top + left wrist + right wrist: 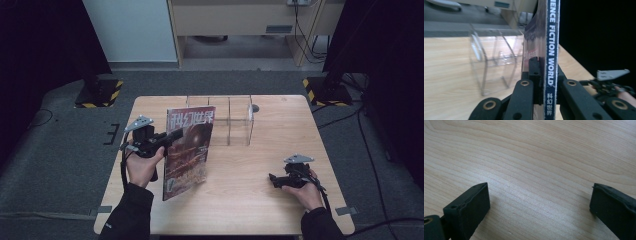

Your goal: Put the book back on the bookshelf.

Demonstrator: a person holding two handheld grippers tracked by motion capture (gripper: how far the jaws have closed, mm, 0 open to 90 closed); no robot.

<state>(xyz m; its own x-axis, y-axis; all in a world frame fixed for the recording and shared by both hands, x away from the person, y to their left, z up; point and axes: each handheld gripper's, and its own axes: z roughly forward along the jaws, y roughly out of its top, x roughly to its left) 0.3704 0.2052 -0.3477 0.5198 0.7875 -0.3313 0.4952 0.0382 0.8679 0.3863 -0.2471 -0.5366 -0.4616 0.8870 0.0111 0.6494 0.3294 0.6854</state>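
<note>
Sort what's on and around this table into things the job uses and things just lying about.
In use: magazine, clamped at its spine in the left gripper; clear divided rack behind it.
Lying about: open right gripper on the table; yellow-black stand bases on the floor.

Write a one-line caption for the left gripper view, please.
Left gripper pinching the spine of an upright magazine, with a clear plastic rack on the wooden table behind.

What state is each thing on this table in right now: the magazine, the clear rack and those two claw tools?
Magazine: upright, clamped at its spine.
Left gripper: shut on the magazine.
Right gripper: open, nothing between its jaws, over bare table.
Clear rack: standing at the table's far side, compartments empty.
</note>
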